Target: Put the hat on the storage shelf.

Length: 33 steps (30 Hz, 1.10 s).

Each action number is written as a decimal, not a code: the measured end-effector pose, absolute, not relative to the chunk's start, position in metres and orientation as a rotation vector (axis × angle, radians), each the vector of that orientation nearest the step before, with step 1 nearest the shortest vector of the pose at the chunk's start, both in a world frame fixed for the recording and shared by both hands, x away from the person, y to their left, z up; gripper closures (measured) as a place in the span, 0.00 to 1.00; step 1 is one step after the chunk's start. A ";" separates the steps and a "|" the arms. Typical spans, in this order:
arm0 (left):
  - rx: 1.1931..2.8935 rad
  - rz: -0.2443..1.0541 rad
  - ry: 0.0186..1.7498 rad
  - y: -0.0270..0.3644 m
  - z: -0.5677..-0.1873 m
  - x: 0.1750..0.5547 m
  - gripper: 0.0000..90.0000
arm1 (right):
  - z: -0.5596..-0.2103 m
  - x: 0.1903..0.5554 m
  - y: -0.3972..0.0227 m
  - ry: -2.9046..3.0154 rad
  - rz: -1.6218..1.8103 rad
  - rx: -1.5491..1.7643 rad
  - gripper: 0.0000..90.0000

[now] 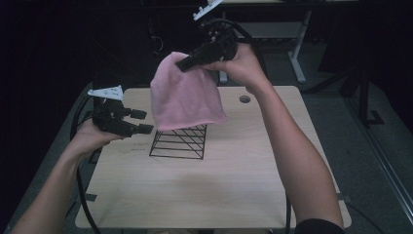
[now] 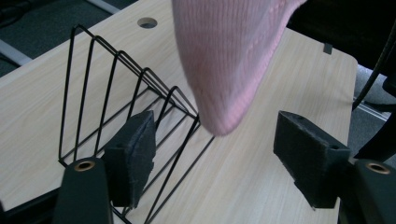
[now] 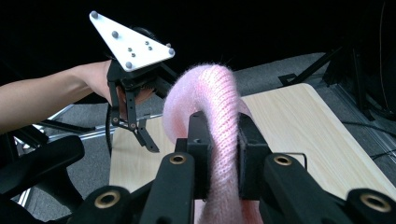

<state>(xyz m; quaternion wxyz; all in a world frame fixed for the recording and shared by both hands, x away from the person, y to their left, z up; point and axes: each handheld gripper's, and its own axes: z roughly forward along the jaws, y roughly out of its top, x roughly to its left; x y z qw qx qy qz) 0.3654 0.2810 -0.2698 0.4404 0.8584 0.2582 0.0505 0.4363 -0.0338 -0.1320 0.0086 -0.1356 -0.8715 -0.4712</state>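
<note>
Forearms reach in from the near edge over a light wooden table [image 1: 229, 190]. At the left, the left gripper [image 1: 141, 121] is held just above the table's left edge, its two black foam-padded jaws spread wide and holding nothing, aimed toward the black wire rack [image 1: 179, 141] standing near the table's middle. Seen along those jaws, the rack's slanted wires stand just beyond them and the hanging cloth's lowest tip dips between them without touching either. A pink knitted beanie [image 1: 185, 95] hangs above the rack, its lower hem draped over the rack's top. At the right, the right gripper [image 1: 187, 62] is raised, its jaws clamped tight on a fold at the beanie's crown.
</note>
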 end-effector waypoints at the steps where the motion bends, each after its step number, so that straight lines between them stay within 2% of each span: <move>1: 2.135 0.125 0.639 0.281 -0.269 0.367 0.35 | -0.132 0.437 -0.031 -2.721 -1.472 -0.420 0.88; 5: 2.134 0.103 0.623 0.282 -0.264 0.372 0.40 | -0.131 0.439 -0.022 -2.713 -1.483 -0.398 0.88; 7: 2.151 0.086 0.603 0.281 -0.262 0.374 0.51 | -0.131 0.439 -0.019 -2.716 -1.482 -0.389 0.88; 8: 2.159 0.087 0.593 0.281 -0.261 0.374 0.51 | -0.131 0.440 -0.016 -2.715 -1.484 -0.380 0.88; 10: 2.163 0.081 0.576 0.280 -0.259 0.375 0.59 | -0.131 0.440 -0.013 -2.711 -1.490 -0.370 0.88; 14: 2.176 0.070 0.566 0.280 -0.258 0.378 0.80 | -0.130 0.442 -0.011 -2.707 -1.502 -0.361 0.88; 17: 2.184 0.070 0.562 0.279 -0.258 0.381 0.91 | -0.130 0.442 -0.010 -2.700 -1.502 -0.366 0.88; 33: 2.224 0.178 0.639 0.276 -0.259 0.402 0.93 | -0.142 0.458 -0.015 -2.686 -1.532 -0.439 0.88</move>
